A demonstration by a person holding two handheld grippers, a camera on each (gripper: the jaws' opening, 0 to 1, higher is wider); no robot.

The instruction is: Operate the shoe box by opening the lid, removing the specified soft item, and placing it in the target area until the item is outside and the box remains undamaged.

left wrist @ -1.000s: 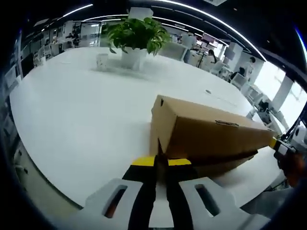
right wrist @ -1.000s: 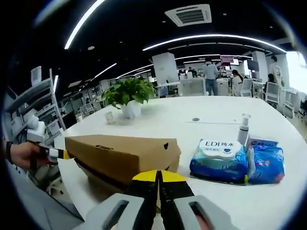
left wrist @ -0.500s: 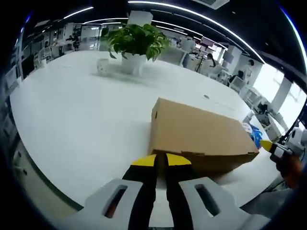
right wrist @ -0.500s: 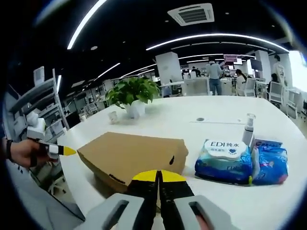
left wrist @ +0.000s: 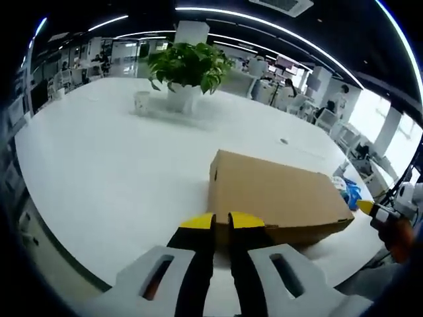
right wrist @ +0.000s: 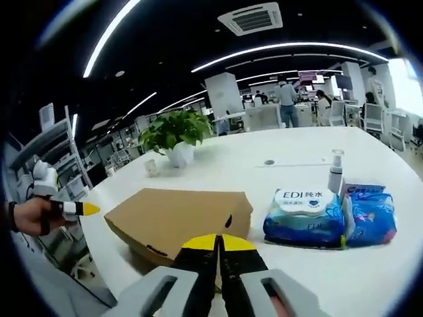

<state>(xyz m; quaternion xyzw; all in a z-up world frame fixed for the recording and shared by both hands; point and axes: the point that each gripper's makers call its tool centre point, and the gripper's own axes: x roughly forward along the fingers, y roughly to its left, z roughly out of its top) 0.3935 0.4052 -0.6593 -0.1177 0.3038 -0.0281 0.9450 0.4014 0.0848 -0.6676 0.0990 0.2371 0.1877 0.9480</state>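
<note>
shoe box (left wrist: 272, 198) (right wrist: 177, 218) shut on white counter (left wrist: 99, 165), near wipes pack (right wrist: 305, 212). thin cardboard, likely light, dents easily; take lid at front edge. left tongs (left wrist: 221, 221) nearly closed, right tongs (right wrist: 219, 242) closed, both empty.

shoe box (right wrist: 182, 221) lid down | wet wipes pack (right wrist: 305, 214) beside | right gripper (right wrist: 219, 242) jaws together

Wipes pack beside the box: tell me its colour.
The wipes pack is blue with a white lid, clearest in the right gripper view.
</note>
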